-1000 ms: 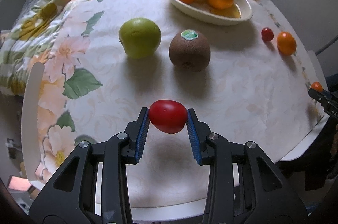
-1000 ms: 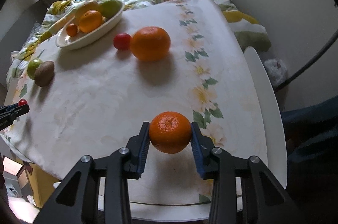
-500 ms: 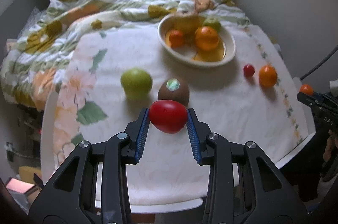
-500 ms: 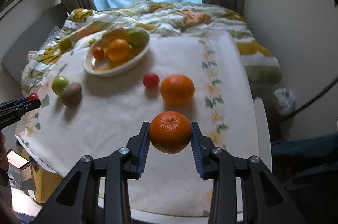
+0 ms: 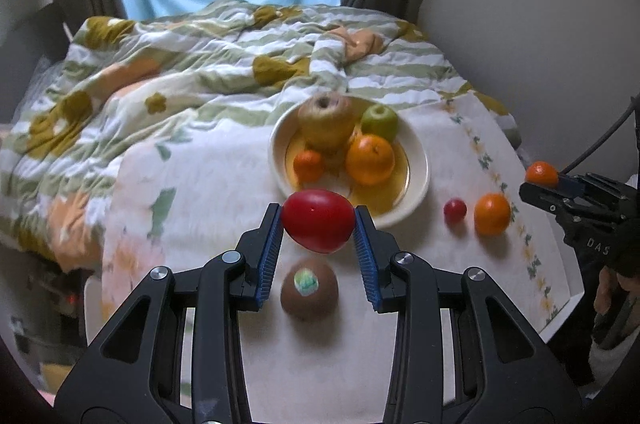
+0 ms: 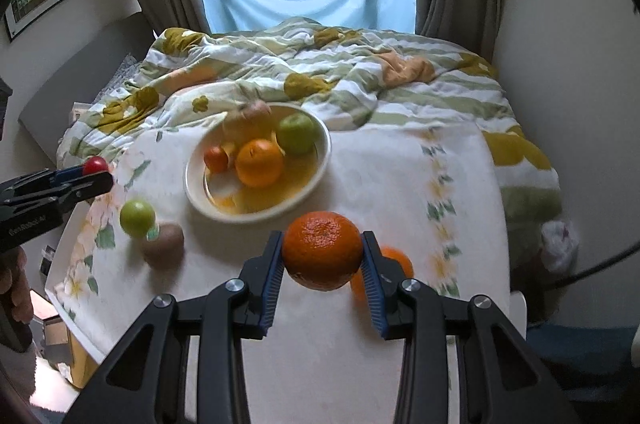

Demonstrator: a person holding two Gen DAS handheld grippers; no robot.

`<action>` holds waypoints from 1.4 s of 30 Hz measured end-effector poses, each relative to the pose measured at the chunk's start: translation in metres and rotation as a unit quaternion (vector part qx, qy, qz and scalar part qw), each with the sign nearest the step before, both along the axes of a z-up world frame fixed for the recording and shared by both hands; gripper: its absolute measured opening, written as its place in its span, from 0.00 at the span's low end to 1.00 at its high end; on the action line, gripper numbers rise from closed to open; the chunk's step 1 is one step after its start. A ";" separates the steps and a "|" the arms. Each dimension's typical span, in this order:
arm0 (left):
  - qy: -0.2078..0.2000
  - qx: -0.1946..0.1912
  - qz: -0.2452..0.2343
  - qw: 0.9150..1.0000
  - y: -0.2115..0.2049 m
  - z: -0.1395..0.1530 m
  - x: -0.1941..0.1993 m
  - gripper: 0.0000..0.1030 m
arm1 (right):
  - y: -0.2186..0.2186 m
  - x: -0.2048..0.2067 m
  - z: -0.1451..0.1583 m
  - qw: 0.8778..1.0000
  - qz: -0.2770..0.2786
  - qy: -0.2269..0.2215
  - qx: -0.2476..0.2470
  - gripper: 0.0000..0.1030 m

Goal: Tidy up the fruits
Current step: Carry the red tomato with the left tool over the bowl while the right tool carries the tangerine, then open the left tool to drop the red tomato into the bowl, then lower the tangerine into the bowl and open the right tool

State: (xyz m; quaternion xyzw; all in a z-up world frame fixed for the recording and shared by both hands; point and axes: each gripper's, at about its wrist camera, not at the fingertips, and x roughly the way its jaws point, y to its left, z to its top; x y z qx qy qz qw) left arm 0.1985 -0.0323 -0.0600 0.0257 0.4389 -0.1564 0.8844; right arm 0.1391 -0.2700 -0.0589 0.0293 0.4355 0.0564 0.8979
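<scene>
My left gripper (image 5: 318,212) is shut on a red tomato (image 5: 318,228), held in the air above a brown kiwi (image 5: 309,290) and just short of the cream bowl (image 5: 420,175). The bowl holds a tan apple (image 5: 326,121), a green apple (image 5: 380,121), an orange (image 5: 370,159) and a small mandarin (image 5: 309,165). My right gripper (image 6: 322,240) is shut on a mandarin (image 6: 322,252), raised over the table in front of the bowl (image 6: 192,191). Each gripper shows at the edge of the other's view, fruit in its jaws.
On the floral tablecloth lie a cherry tomato (image 5: 455,210), an orange (image 5: 492,214), a green fruit (image 6: 137,218) and the kiwi (image 6: 163,246). A rumpled quilt (image 5: 200,71) lies behind the bowl. The wall (image 5: 540,23) stands to the right, and the table edge (image 6: 60,300) drops off at the left.
Both grippers have risen and moved toward the bowl with their fruit still held. The kiwi now lies under the left gripper, and the loose orange sits behind the right gripper's finger.
</scene>
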 end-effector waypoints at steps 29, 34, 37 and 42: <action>0.092 0.005 -0.095 0.991 -0.011 -0.083 0.162 0.42 | 0.019 0.105 -0.033 0.997 -0.068 0.032 0.017 0.34; 0.078 0.029 -0.109 0.991 -0.011 -0.079 0.161 0.62 | 0.020 0.106 -0.034 0.996 -0.077 0.032 0.016 0.34; 0.075 0.007 -0.114 0.991 -0.006 -0.072 0.161 1.00 | 0.023 0.106 -0.032 0.996 -0.081 0.031 0.014 0.34; 0.072 0.021 -0.116 0.990 -0.002 -0.066 0.158 1.00 | 0.024 0.106 -0.031 0.996 -0.082 0.030 0.013 0.34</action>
